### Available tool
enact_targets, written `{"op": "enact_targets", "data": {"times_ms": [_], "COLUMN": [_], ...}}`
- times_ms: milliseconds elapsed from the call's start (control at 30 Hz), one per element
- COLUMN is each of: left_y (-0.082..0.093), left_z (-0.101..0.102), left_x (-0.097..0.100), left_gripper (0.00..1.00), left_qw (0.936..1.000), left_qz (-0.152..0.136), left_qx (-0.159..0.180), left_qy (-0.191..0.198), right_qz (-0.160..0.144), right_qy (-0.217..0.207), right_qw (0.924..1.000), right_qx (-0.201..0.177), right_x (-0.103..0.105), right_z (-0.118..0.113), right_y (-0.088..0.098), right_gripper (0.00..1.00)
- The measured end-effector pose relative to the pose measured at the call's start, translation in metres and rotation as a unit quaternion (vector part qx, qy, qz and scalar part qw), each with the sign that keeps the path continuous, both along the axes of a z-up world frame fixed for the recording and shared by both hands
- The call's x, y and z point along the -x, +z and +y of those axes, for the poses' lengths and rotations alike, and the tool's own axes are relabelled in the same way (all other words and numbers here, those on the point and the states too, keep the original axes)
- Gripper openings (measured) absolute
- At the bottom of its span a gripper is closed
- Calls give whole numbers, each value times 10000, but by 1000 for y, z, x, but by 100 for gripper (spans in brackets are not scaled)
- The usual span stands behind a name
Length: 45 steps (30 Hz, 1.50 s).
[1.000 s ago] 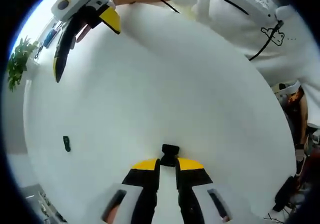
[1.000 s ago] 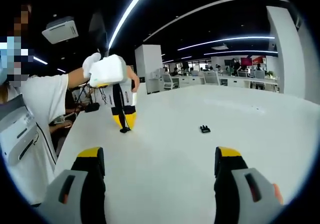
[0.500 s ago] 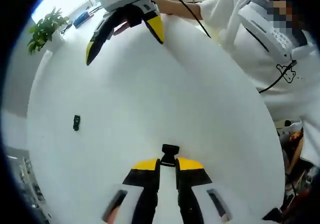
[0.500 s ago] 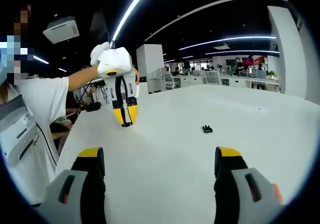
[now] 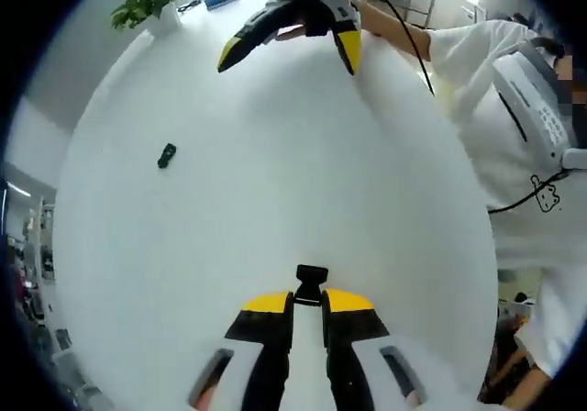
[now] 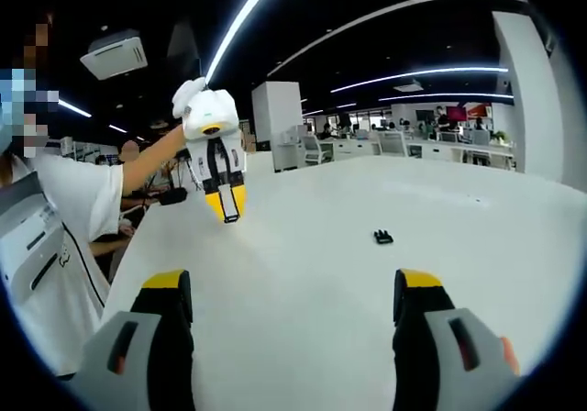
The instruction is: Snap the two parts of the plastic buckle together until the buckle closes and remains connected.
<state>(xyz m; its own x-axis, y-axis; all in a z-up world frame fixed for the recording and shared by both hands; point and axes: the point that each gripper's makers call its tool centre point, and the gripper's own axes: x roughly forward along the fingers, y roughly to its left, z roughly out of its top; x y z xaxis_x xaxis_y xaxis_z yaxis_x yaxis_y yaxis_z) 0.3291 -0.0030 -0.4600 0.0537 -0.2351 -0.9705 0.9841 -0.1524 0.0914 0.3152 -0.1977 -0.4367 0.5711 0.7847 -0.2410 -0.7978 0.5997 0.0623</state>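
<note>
One black buckle half [image 5: 312, 282] sits pinched between the tips of the left gripper [image 5: 307, 303], held up off the white table [image 5: 275, 182]. The other buckle half [image 6: 382, 237] lies alone on the table, well apart. The right gripper [image 6: 293, 310] hangs empty, its jaws spread wide.

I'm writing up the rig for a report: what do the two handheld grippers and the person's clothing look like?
Both the left gripper and the right gripper have black jaws with yellow tips, set on pale grey bodies. Seen from across the table, each carries a white housing on top, and a black cable trails back from the right gripper along the person's arm. The person wears a white short-sleeved shirt with a small black line drawing.
</note>
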Motion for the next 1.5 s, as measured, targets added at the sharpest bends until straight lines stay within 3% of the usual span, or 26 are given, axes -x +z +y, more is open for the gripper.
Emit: {"op": "enact_targets", "data": {"times_ms": [33,100,200,333,433,533,600,800,867,967,1100,1500], "left_y": [1,1,-2,-12,-14,-15,-19,-18,-16,-13,-16,-20], "left_z": [-4,-4,0,3,-3,-2,6,2,4,0,2,4], "left_x": [4,7,12,10,16,15,15,24,26,37,37,46], "left_gripper": [11,11,11,11,11,11,11,11,11,11,11,11], "left_qw": [9993,9978,9962,9951,9932,9927,9938,9939,9947,9950,9959,9958], "left_qz": [150,257,372,271,417,334,257,304,152,218,40,113], "left_qx": [261,444,521,485,690,615,282,428,370,481,463,529], "left_qy": [206,417,586,818,841,979,1049,970,951,843,776,741], "right_qz": [3,14,33,67,71,-22,-38,-84,-113,-137,-145,116], "right_qy": [8,35,100,142,139,53,29,-156,-178,-210,-303,-308], "right_qw": [10000,10000,9999,9999,9999,10000,10000,9998,9998,9996,9991,9982], "right_qx": [5,14,20,53,35,6,-20,77,61,94,260,504], "right_x": [0,1,2,2,2,-4,-11,-31,-37,-47,-59,-87], "right_z": [0,2,5,7,6,3,2,-4,-7,-11,-14,-3], "right_y": [0,-1,-2,-4,-3,3,6,0,2,5,5,-2], "right_gripper": [90,90,90,90,90,90,90,89,89,88,87,85]}}
